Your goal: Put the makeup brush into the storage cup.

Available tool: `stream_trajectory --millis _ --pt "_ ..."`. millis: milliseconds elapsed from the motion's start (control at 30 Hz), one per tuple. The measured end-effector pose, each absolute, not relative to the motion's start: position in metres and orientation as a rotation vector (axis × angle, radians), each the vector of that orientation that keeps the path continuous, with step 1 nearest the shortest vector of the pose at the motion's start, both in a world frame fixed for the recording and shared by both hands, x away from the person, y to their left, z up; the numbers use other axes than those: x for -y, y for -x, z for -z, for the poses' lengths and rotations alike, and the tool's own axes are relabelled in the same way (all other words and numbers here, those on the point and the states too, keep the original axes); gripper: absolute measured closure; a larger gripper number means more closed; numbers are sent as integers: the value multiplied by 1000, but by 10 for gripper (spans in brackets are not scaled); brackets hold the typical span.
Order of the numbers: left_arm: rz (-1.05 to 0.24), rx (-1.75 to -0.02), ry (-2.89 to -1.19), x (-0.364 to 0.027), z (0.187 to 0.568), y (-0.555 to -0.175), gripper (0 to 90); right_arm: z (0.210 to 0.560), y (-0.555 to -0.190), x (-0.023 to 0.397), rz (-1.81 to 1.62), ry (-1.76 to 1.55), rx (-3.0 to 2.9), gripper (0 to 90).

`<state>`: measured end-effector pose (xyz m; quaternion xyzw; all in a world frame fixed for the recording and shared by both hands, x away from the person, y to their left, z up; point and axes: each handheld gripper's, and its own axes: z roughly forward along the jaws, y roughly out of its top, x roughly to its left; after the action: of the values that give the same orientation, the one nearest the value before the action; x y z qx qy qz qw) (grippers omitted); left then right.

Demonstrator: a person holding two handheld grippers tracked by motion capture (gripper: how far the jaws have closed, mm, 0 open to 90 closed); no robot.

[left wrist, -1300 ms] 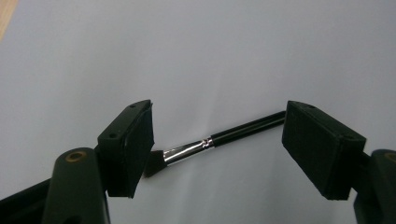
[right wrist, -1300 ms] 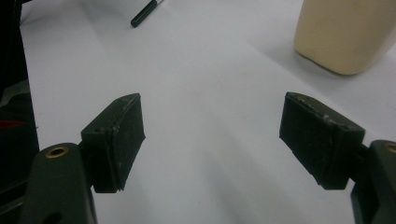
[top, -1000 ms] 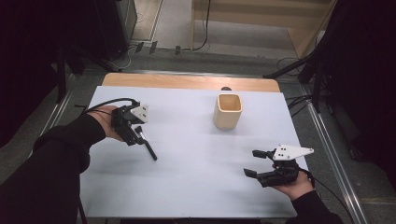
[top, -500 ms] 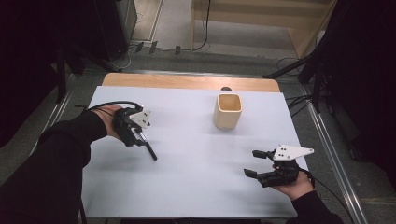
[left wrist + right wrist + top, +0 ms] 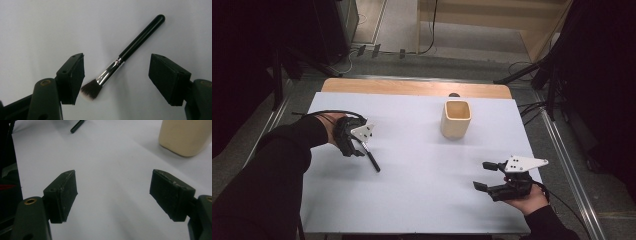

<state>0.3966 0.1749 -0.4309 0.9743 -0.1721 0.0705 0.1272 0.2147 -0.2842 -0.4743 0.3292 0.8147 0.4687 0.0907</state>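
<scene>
A black-handled makeup brush (image 5: 117, 62) with a silver ferrule and dark bristles lies flat on the white table, seen left of centre in the high view (image 5: 372, 160). My left gripper (image 5: 357, 147) hangs over its bristle end. In the left gripper view, the left gripper (image 5: 117, 67) is open with the brush between the jaws, and neither pad touches it. Its jaws have just been closing a little. My right gripper (image 5: 482, 175) rests open at the near right, with nothing between the jaws in its own view (image 5: 113, 187).
A cream square cup (image 5: 455, 122) stands upright at the back right of centre, and shows at the top right of the right gripper view (image 5: 186, 137). The white table top (image 5: 422, 200) ends in a wooden strip at the far edge. Cables trail from both grippers.
The left gripper has shifted slightly toward the near side, over the brush's bristle end. The brush, the cup and the right gripper have not moved.
</scene>
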Motion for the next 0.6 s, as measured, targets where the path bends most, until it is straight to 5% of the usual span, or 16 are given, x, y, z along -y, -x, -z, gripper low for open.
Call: stream_trajectory --millis 600 --pt "-144 664 -2869 -165 445 -403 286 477 -217 279 -1380 -951 -2461 231"
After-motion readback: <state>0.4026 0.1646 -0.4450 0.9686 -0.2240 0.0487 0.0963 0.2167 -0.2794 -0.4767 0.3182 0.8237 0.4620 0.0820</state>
